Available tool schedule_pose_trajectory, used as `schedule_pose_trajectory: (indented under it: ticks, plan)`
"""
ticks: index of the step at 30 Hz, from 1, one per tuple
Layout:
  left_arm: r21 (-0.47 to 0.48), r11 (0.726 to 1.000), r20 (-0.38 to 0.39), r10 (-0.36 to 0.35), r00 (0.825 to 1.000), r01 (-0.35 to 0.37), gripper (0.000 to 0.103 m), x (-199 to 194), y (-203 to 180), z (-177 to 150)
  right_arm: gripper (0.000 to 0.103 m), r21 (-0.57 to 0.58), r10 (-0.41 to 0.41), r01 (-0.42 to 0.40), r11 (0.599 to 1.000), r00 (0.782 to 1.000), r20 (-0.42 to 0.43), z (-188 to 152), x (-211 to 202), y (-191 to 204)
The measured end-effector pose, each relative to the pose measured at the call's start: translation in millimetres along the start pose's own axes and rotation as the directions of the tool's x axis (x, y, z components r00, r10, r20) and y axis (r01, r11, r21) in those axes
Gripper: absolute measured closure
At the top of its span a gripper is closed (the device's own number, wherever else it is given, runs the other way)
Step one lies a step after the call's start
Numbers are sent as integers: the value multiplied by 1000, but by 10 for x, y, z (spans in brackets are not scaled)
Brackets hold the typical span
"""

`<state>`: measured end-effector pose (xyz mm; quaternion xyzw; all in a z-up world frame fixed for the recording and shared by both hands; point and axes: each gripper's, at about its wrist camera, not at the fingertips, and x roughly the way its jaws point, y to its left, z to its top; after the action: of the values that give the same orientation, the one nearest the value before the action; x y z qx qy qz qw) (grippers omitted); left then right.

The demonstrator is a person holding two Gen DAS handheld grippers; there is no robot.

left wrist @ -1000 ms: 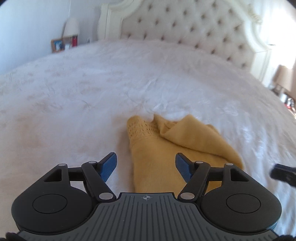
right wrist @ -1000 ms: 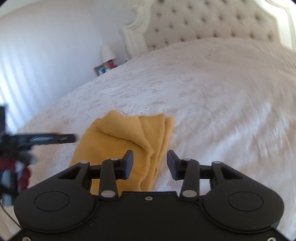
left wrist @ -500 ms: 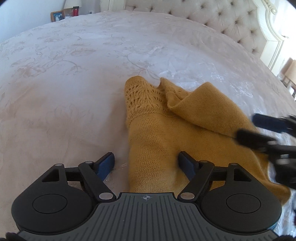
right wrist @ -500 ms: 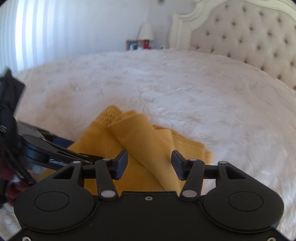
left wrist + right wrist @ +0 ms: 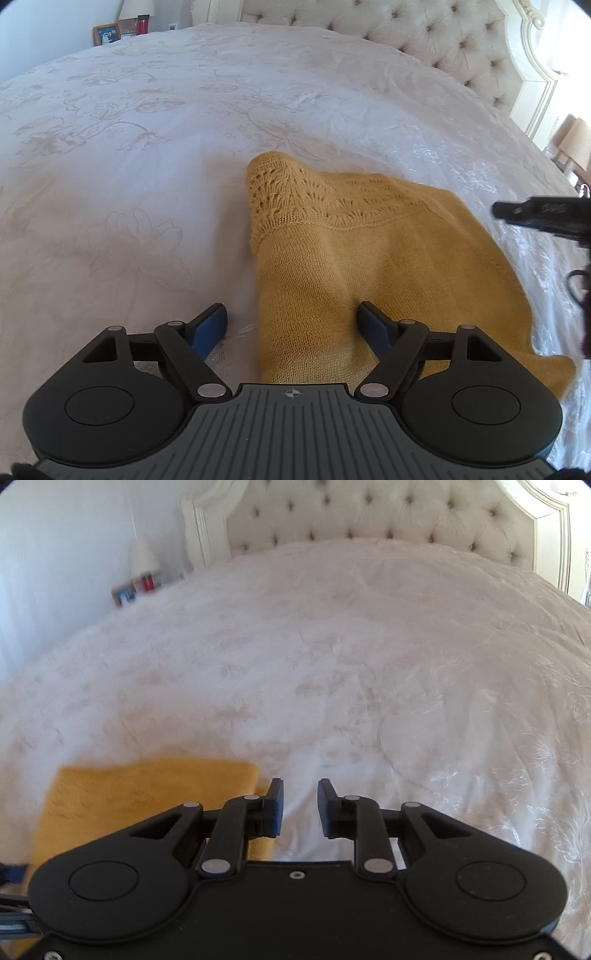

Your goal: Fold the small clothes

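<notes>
A mustard-yellow knitted garment (image 5: 369,266) with a lacy band at its far edge lies flat on the white bedspread (image 5: 147,147). My left gripper (image 5: 291,326) is open, low over the garment's near left edge, with its blue pads on either side of that edge. My right gripper (image 5: 300,808) is open and empty, just right of the garment (image 5: 140,797), over bare bedspread. It also shows in the left wrist view (image 5: 543,216) at the right, beyond the garment's right edge.
A tufted cream headboard (image 5: 424,40) stands at the far end of the bed. A nightstand with a lamp (image 5: 136,9), a photo frame (image 5: 106,34) and a red cup (image 5: 143,24) is at the far left. Another lamp (image 5: 574,140) is at the far right.
The folded-over flap on the garment now lies spread flat. My right gripper has swung off the garment to its right side. My left gripper has stayed at the near left edge.
</notes>
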<state>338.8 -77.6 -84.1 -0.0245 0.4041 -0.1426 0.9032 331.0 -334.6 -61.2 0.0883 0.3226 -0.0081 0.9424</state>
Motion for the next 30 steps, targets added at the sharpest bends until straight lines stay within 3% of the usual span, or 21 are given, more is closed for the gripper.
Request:
schedule_pose_trajectory:
  ticks: [2, 4, 10, 14, 18, 20, 23, 26, 27, 30]
  plan:
    - [0, 1000, 3, 4, 1000, -4, 25, 2, -11, -9, 67, -15, 60, -60, 998, 998, 22, -29, -129, 86]
    - [-1, 1000, 3, 6, 1000, -6, 25, 1, -15, -11, 57, -67, 113, -113, 991, 994, 7, -98, -193, 242]
    - [9, 999, -19, -34, 999, 34, 25, -164, 36, 33, 57, -82, 192, -196, 977, 980, -57, -467, -503, 301]
    - [132, 988, -37, -70, 997, 74, 25, -370, -5, -136, 55, -3, 221, -222, 975, 970, -99, -702, -706, 95]
    - [278, 953, -78, -101, 992, 119, 25, -554, -97, -448, 55, 41, 263, -260, 965, 957, -121, -891, -826, 34]
    - [285, 951, -90, -96, 991, 118, 25, -610, -79, -552, 58, 43, 277, -274, 961, 955, -103, -924, -877, 54]
    - [219, 968, -104, -104, 989, 124, 25, -648, 52, -571, 65, 72, 333, -327, 942, 937, -103, -950, -916, 83]
    - [204, 972, -111, -95, 989, 117, 25, -638, 95, -550, 89, 79, 359, -352, 933, 924, -131, -977, -897, 135]
    - [212, 971, -113, -91, 989, 113, 24, -641, 78, -548, 92, 74, 364, -357, 931, 922, -129, -971, -925, 157]
    - [231, 966, -124, -85, 989, 113, 25, -644, 65, -537, 92, 103, 410, -401, 910, 908, -87, -931, -1063, 141]
